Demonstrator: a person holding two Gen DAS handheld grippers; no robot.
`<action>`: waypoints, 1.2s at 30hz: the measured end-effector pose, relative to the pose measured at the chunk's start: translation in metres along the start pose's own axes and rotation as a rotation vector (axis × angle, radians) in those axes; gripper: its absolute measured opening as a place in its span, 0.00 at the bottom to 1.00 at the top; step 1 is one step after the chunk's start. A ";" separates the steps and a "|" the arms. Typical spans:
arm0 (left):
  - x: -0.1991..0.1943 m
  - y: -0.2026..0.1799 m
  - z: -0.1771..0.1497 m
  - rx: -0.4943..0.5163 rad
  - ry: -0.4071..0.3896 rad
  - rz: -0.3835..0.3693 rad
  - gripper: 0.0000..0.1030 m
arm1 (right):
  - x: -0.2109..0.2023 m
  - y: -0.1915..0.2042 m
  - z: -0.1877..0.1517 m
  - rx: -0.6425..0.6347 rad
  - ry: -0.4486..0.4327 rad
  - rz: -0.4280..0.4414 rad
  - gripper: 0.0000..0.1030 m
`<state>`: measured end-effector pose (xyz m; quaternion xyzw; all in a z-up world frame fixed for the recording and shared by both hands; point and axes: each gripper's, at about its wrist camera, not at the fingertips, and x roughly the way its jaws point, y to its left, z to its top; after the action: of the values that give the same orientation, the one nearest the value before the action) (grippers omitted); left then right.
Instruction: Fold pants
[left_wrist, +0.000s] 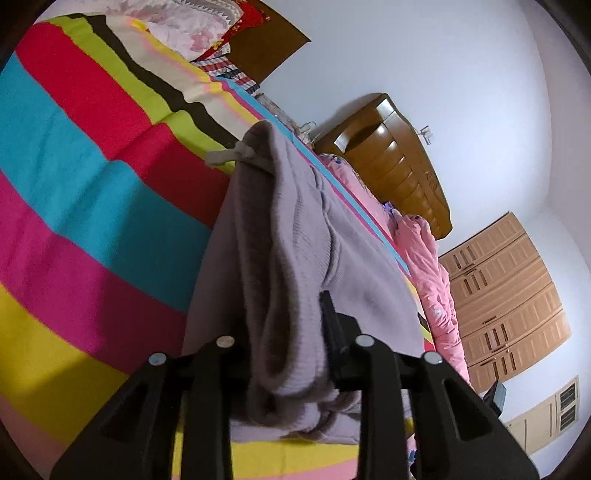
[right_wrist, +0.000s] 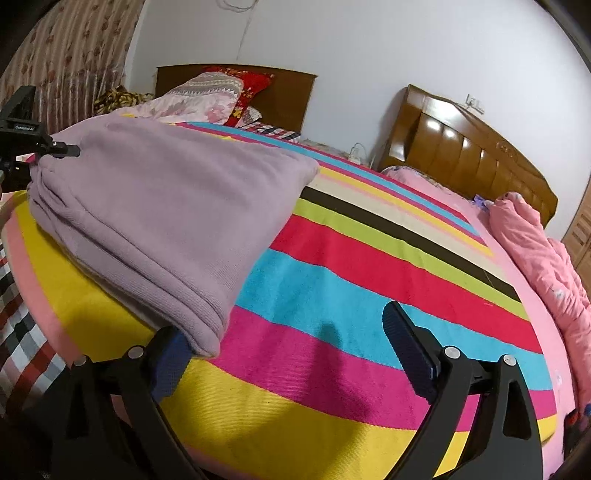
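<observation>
One left finger (left_wrist: 332, 332) behind pants (left_wrist: 295, 240)

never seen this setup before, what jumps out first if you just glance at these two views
The blanket with bold stripes of yellow, magenta, blue and red fills both views across the bed. On it lie folded lilac pants, toward the left in the right wrist view, and the left gripper is clamped on their bunched edge. The right gripper stands open over the stripes, its left finger beside the pants' near corner.
</observation>
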<state>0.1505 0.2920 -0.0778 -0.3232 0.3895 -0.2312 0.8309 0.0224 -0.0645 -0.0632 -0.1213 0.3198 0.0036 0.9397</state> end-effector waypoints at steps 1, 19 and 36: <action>-0.008 -0.002 0.001 0.005 -0.015 0.036 0.44 | -0.002 0.000 0.000 -0.011 0.015 0.028 0.89; 0.029 -0.125 -0.084 0.631 0.001 0.540 0.96 | 0.017 0.010 0.051 -0.028 0.177 0.284 0.89; 0.029 -0.175 -0.042 0.674 -0.098 0.513 0.97 | -0.008 0.010 0.032 0.010 0.131 0.411 0.82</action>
<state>0.1112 0.1387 0.0123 0.0630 0.3202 -0.1159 0.9381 0.0345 -0.0465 -0.0365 -0.0488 0.3984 0.1857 0.8969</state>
